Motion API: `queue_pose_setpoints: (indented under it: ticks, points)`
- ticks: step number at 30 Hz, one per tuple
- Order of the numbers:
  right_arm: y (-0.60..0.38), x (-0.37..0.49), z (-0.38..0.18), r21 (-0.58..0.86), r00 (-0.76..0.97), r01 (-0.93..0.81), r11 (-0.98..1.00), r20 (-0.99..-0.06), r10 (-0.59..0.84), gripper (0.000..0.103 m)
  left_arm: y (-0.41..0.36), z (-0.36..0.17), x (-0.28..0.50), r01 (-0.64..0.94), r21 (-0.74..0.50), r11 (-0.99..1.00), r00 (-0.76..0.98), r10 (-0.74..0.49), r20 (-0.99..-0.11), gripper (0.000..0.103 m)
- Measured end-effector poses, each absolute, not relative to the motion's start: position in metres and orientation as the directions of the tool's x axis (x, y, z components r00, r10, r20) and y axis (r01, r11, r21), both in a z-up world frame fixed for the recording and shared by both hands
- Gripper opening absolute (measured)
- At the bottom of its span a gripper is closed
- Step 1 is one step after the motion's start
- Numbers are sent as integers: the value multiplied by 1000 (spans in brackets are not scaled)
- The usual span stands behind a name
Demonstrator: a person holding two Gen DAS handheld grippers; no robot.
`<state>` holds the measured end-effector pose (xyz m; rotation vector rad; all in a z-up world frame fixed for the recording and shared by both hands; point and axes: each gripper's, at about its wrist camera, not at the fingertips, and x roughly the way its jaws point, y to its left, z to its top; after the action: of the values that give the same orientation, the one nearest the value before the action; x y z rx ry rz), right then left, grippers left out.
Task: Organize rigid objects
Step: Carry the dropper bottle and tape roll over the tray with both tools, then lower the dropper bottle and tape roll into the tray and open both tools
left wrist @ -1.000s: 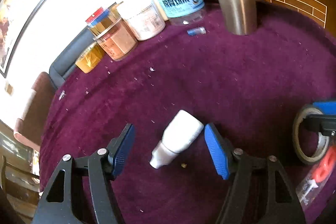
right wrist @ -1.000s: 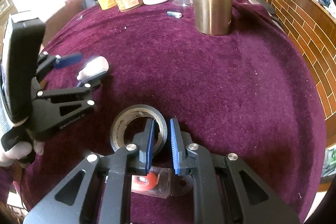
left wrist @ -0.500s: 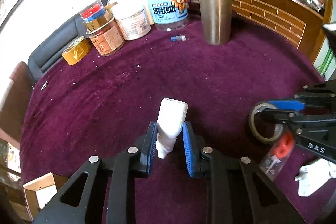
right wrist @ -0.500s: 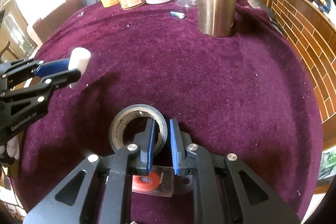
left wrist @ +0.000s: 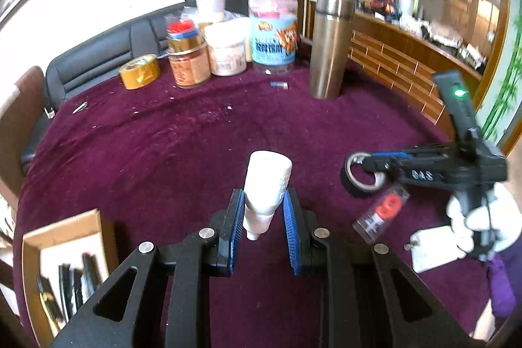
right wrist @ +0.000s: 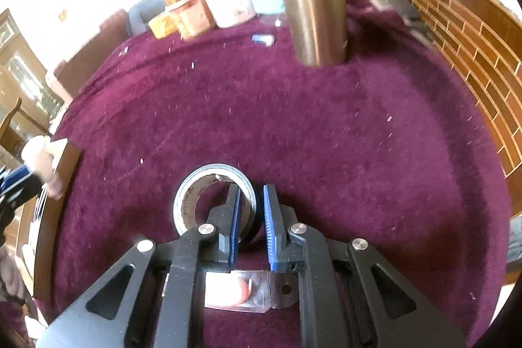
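Note:
My left gripper [left wrist: 262, 204] is shut on a small white bottle [left wrist: 267, 185] and holds it above the purple tablecloth, cap end toward the camera. My right gripper [right wrist: 252, 204] is shut on the rim of a grey tape roll [right wrist: 195, 194], one finger inside the ring and one outside. In the left wrist view the right gripper [left wrist: 372, 163] and the tape roll [left wrist: 355, 176] show at the right. A clear packet with a red part [left wrist: 381, 211] lies below it, also under the right gripper [right wrist: 241, 291]. The bottle [right wrist: 37, 154] shows at the far left of the right wrist view.
An open cardboard box [left wrist: 62, 253] with dark items sits at the table's left edge. A tall steel tumbler [left wrist: 329, 48] stands at the back, with jars [left wrist: 274, 31], a yellow tape roll [left wrist: 139, 71] and a small blue item [left wrist: 279, 84]. A white plug [left wrist: 434, 247] lies at right.
My left gripper closed on the white bottle, lifted it off the cloth and drew back toward the box. The right gripper stays shut on the tape roll.

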<state>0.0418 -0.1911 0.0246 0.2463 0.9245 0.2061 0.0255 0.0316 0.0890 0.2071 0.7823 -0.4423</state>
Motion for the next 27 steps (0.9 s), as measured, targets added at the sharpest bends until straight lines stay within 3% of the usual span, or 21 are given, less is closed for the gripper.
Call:
queue_pose_setpoints:
  ticks: [7, 14, 20, 27]
  points:
    - [-160, 25, 54, 320, 597, -117, 940, -734, 324, 11, 106, 110, -5, 388, -34, 921, 674, -308, -672, 20]
    - [-88, 18, 77, 341, 560, -252, 906, -712, 424, 11, 197, 112, -26, 214, -61, 975, 716, -199, -669, 20]
    - [-15, 21, 76, 361, 472, -365, 858, -723, 504, 11, 268, 91, -23, 39, -75, 996, 679, -82, -730, 20]
    - [54, 9, 70, 372, 370, -475, 798, -738, 564, 11, 314, 55, 5, -74, -158, 985, 593, -84, -801, 20]
